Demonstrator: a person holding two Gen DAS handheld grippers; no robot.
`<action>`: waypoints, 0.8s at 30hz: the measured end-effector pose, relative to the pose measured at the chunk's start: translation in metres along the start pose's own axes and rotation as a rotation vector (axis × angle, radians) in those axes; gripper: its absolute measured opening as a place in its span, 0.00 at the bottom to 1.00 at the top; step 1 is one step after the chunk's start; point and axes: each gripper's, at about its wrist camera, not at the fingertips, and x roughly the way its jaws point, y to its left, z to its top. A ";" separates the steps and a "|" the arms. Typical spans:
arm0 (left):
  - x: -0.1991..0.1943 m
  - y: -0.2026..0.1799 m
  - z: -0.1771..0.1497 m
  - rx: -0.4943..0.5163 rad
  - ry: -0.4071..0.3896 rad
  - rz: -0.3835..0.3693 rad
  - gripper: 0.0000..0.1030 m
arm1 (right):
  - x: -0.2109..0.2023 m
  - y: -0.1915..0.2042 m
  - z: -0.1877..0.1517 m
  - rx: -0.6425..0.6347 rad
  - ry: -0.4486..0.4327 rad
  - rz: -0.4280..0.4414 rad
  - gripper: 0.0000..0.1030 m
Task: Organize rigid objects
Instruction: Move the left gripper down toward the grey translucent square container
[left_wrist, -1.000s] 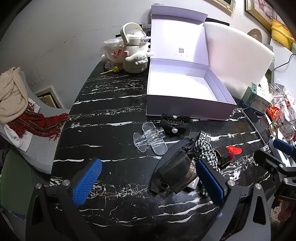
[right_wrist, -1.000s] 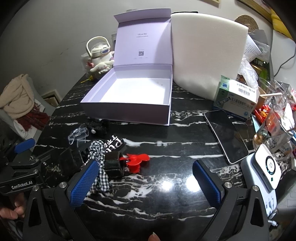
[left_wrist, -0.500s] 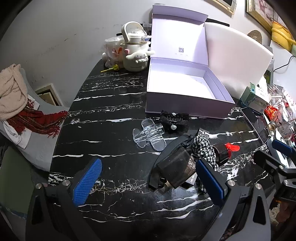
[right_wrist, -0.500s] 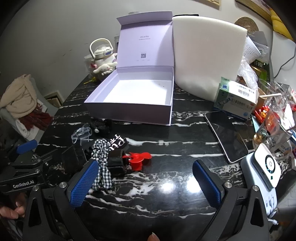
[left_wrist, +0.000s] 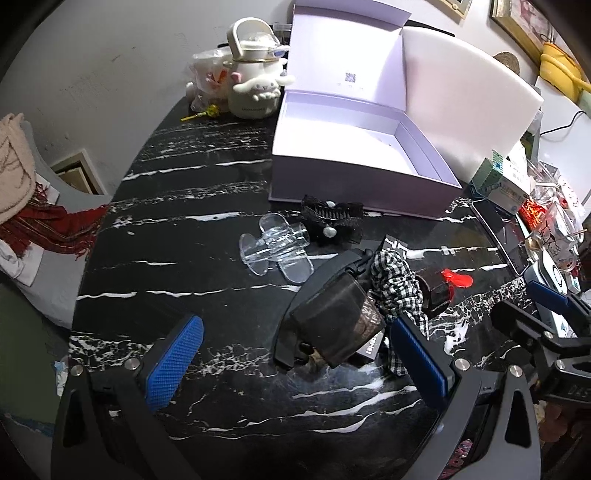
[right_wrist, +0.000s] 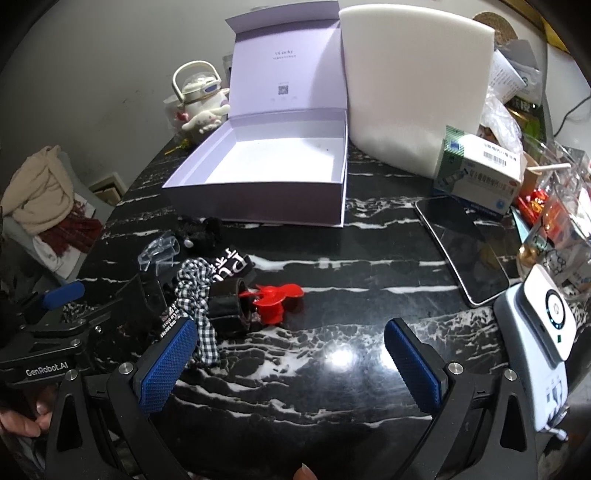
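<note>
We hold the left gripper (left_wrist: 295, 354) and right gripper (right_wrist: 290, 360) wide open and empty above the table (right_wrist: 369, 266), near the hair clips (left_wrist: 275, 247) and open box (right_wrist: 266, 173).

At the far end of your black table (right_wrist: 332, 369) with white streaks sits a white kettle (left_wrist: 255, 88) shaped like a floppy-eared puppy. A big white foam slab (right_wrist: 413, 85) stands upright behind the box. To your right lies a dark phone (right_wrist: 465, 251), face up, and just past it a green and white medicine box (right_wrist: 480, 170). A white gadget (right_wrist: 546, 325) sits at the near right edge. Off the table on your left, a cream cloth (right_wrist: 37, 192) lies over a red plaid scarf (left_wrist: 48, 229).
</note>
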 end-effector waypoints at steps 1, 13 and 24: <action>0.002 -0.001 0.000 0.001 0.007 -0.006 1.00 | 0.002 -0.001 0.000 0.001 0.004 0.002 1.00; 0.021 -0.007 0.003 0.020 0.048 -0.056 0.84 | 0.022 -0.002 0.001 0.000 0.061 0.026 1.00; 0.029 -0.012 0.003 0.040 0.066 -0.114 0.61 | 0.036 -0.007 0.004 0.021 0.106 0.055 1.00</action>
